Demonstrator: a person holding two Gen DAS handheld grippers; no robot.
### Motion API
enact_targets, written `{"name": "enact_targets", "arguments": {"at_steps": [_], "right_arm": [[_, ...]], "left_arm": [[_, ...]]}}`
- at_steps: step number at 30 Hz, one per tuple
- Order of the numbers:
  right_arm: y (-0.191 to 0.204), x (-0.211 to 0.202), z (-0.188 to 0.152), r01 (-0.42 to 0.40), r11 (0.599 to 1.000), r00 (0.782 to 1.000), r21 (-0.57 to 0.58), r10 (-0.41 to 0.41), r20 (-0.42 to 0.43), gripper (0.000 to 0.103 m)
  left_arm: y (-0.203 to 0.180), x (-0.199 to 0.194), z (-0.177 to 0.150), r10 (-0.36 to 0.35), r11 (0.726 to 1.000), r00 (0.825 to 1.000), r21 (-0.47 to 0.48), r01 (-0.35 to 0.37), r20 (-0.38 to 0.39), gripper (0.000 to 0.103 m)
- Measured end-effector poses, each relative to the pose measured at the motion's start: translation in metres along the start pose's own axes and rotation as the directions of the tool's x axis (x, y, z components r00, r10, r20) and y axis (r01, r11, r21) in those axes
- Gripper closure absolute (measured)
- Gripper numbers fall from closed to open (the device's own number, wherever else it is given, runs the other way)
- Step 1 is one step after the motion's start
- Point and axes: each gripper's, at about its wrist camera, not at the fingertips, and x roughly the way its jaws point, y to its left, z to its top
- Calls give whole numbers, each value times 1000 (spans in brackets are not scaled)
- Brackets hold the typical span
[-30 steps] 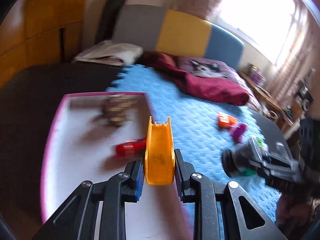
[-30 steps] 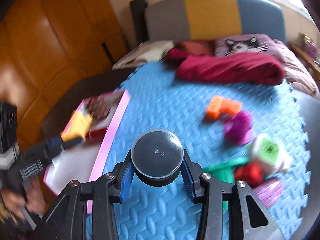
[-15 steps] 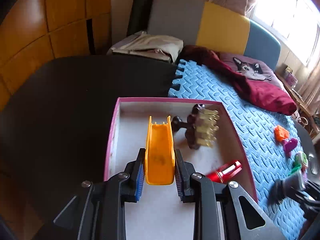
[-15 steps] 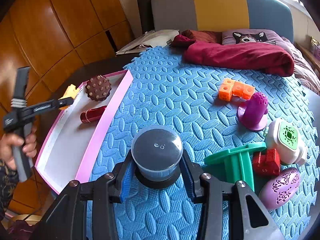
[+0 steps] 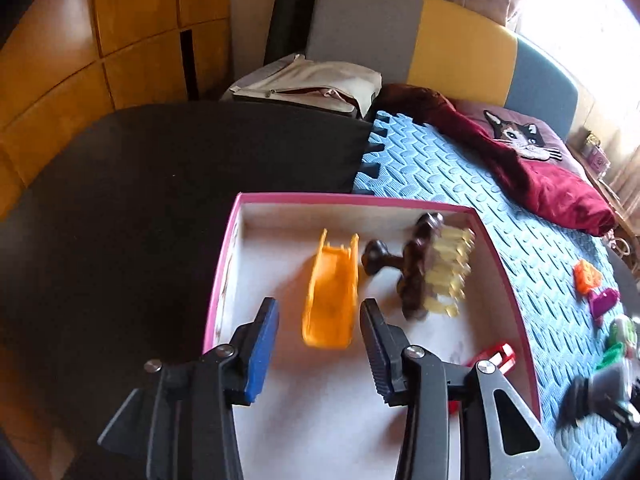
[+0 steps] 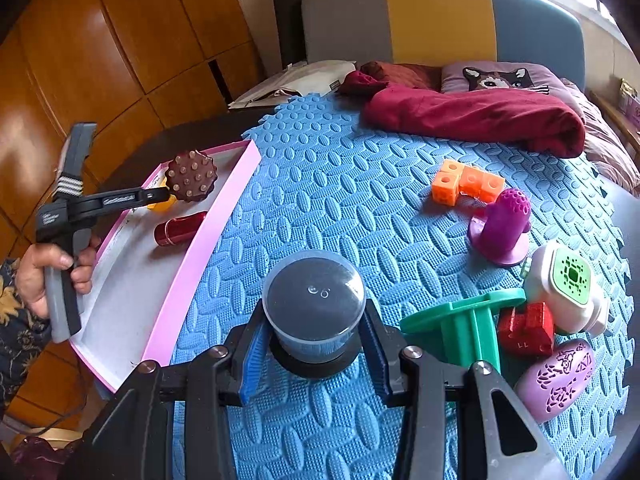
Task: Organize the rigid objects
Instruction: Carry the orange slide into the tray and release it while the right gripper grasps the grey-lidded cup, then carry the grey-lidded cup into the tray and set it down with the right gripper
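Blue foam mat [image 6: 340, 208] spreads ahead of both tools. Pink-rimmed tray [image 5: 360, 200] sits under the left hand-held gripper [image 5: 320, 332], jaws opening, pads clear of the orange chute piece [image 5: 330, 300] lying between them in the tray. Brown studded massager [image 5: 420, 268] just right of it. Right hand-held gripper [image 6: 314, 340] clamps the clear-lidded round container [image 6: 314, 300] on the mat; green spool [image 6: 464, 320] just right.

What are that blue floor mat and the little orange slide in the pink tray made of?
Blue mat: looks like soft foam, matte, with embossed ovals and jigsaw edges. Orange slide: probably moulded hard plastic, smooth and slightly glossy, with thin, even side walls.
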Motion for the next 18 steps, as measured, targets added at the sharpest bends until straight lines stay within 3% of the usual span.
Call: {"name": "enact_targets", "arguments": {"at_steps": [7,18], "right_arm": [[2,0,0,11,1000,1000,-3,-11,2,59],[6,2,0,43,999,999,2,-43,7,59]], "left_arm": [[-4,-42,-30,37,999,998,25,-38,55,60],[-3,-79,-67,40,999,996,24,-42,80,60]]}}
